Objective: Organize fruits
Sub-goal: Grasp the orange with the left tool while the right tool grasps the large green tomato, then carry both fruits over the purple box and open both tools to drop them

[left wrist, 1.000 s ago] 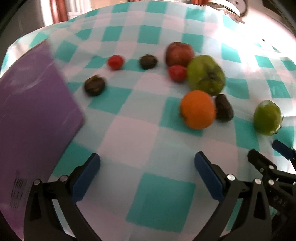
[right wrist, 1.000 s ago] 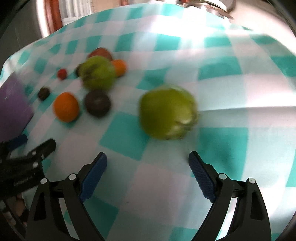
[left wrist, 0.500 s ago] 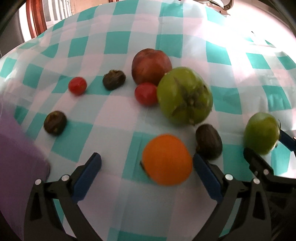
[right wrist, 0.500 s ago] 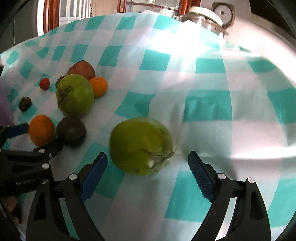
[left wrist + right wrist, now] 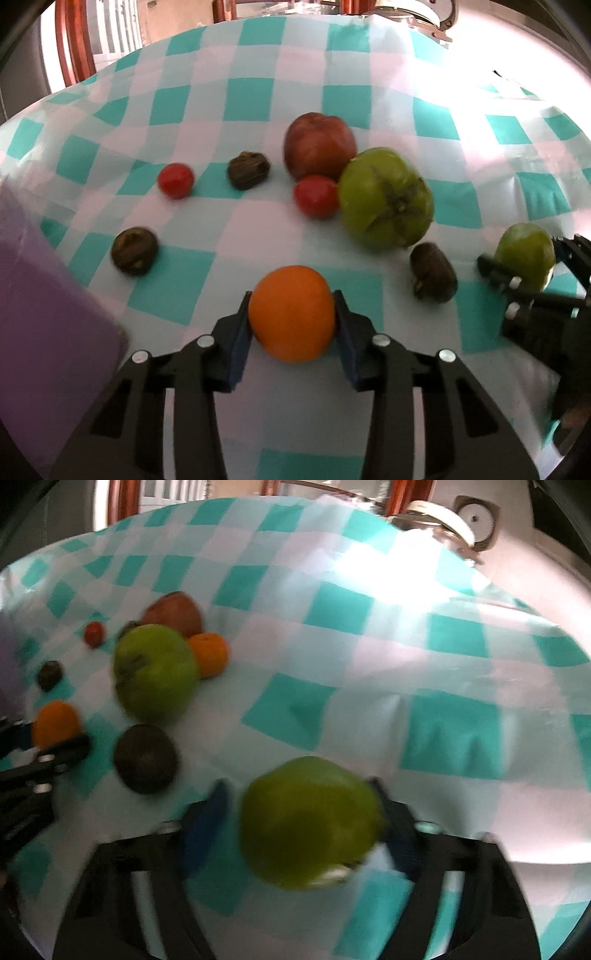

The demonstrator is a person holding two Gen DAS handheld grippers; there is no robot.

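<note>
My left gripper point(image 5: 291, 325) is shut on an orange point(image 5: 291, 314) on the checked tablecloth point(image 5: 258, 92). My right gripper point(image 5: 303, 816) has its jaws around a small green fruit point(image 5: 310, 819); the right pad touches it, the left pad stands just off it, and the view is blurred. That green fruit also shows in the left wrist view point(image 5: 524, 254). Beyond the orange lie a large green tomato point(image 5: 386, 197), a red apple point(image 5: 319, 146), two cherry tomatoes point(image 5: 316, 195) point(image 5: 175, 180) and three dark wrinkled fruits point(image 5: 135, 250) point(image 5: 247, 170) point(image 5: 432, 271).
A purple box point(image 5: 48, 332) stands at the left. A second orange point(image 5: 208, 653) sits behind the large green tomato point(image 5: 153, 672) in the right wrist view. A round metal appliance point(image 5: 454, 520) stands at the table's far edge.
Both grippers moved forward and closed: the left onto the orange, the right around the small green fruit.
</note>
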